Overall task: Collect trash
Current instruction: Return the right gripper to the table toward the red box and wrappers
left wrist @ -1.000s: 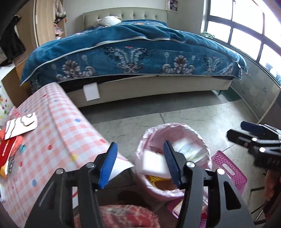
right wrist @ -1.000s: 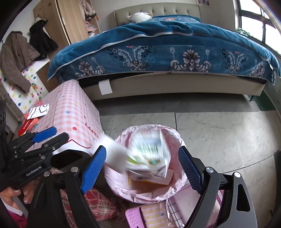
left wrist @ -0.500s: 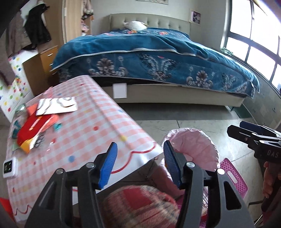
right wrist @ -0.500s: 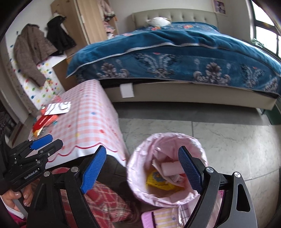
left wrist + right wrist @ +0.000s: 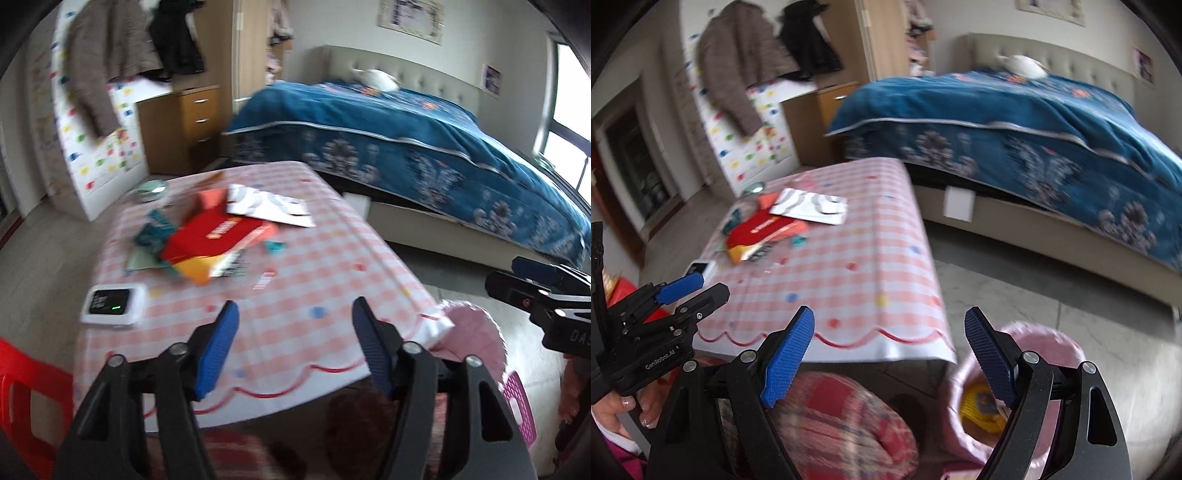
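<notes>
Progress: we judge it part done, bin (image 5: 1015,391) near right holds some trash | Left: litter pile (image 5: 218,236) lies at the table (image 5: 303,295) far left | Grippers: our left gripper (image 5: 291,343) and right gripper (image 5: 890,354) both spread, empty.

Both views swung from the pink bin (image 5: 1052,354) to the table's litter (image 5: 218,240), seemingly untouched.

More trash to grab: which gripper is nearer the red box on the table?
Left. The left gripper hangs over the table's near edge facing the red box; the right gripper sits off the table's corner, above the pink bin.
</notes>
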`<act>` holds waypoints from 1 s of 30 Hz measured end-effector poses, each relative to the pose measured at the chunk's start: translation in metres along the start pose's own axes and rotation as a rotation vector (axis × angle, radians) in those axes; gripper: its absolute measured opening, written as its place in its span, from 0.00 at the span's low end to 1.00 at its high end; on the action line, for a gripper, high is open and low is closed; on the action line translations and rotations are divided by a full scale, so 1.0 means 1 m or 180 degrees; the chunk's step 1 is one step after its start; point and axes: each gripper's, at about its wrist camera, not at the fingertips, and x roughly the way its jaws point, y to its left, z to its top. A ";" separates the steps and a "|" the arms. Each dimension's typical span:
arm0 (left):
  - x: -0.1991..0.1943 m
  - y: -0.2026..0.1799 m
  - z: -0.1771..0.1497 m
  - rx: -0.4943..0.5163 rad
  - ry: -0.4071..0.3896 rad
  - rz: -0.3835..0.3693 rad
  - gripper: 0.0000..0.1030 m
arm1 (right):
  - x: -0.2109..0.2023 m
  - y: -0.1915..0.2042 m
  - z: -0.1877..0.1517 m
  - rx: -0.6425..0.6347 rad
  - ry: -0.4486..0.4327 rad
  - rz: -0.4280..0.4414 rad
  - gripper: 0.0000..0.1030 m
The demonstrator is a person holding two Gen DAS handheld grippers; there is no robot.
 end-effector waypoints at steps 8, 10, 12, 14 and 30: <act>0.004 0.067 0.007 -0.0319 -0.0099 0.0355 0.82 | 0.032 0.050 0.025 -0.0283 0.0008 0.0153 0.73; 0.008 0.076 0.011 -0.0318 -0.0127 0.0389 0.83 | 0.037 0.056 0.028 -0.0309 0.0008 0.0152 0.71; 0.016 0.082 0.015 -0.0287 -0.0120 0.0409 0.83 | 0.047 0.062 0.033 -0.0331 0.0017 0.0161 0.68; 0.029 0.086 0.019 -0.0260 -0.0073 0.0422 0.84 | 0.052 0.063 0.036 -0.0333 0.0027 0.0169 0.67; 0.122 0.067 0.030 0.0147 0.0252 0.0699 0.85 | 0.105 0.048 0.055 -0.0227 0.0180 0.0209 0.67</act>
